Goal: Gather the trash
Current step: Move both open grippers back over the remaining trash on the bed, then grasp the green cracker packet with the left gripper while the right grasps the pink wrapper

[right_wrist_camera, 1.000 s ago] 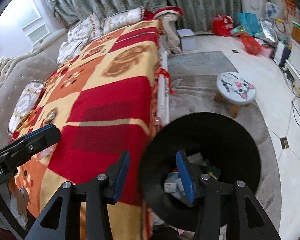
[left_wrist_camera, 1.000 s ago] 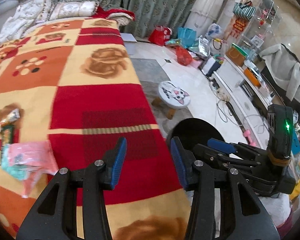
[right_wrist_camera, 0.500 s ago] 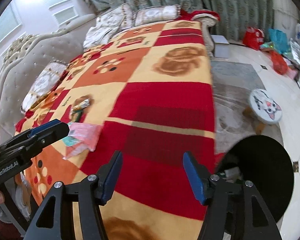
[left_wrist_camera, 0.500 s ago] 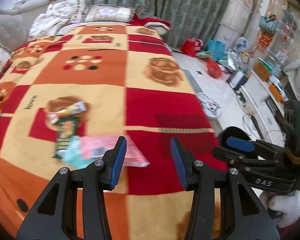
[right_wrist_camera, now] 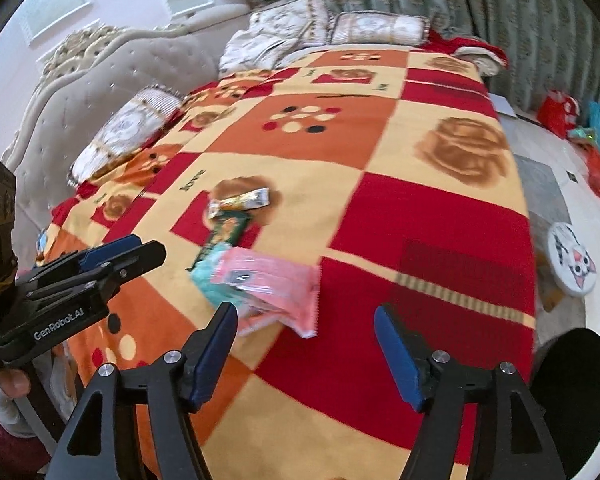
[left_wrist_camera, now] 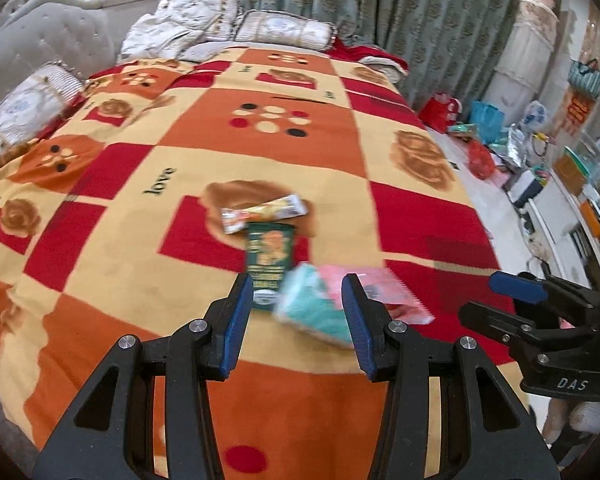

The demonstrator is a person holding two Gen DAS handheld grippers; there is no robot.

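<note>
Trash lies in a cluster on the checked blanket [left_wrist_camera: 308,148]: a pink packet [left_wrist_camera: 384,296] [right_wrist_camera: 272,284] over a teal packet [left_wrist_camera: 312,304] [right_wrist_camera: 208,280], a dark green wrapper [left_wrist_camera: 268,256] [right_wrist_camera: 224,236] and a silver-orange wrapper [left_wrist_camera: 260,212] [right_wrist_camera: 240,202]. My left gripper [left_wrist_camera: 298,320] is open and empty, hovering just short of the teal packet. My right gripper [right_wrist_camera: 306,344] is open wide and empty, just short of the pink packet. A black bin [right_wrist_camera: 572,396] stands by the bed's right edge.
Pillows [left_wrist_camera: 284,30] lie at the far end, a tufted headboard [right_wrist_camera: 80,92] on the left. A cat-face stool [right_wrist_camera: 572,260] and bags [left_wrist_camera: 480,152] sit on the floor to the right. Curtains [left_wrist_camera: 420,12] hang behind.
Both grippers swung left from the black bin toward the bed's middle. The trash cluster now sits right in front of both. The right gripper opened wider.
</note>
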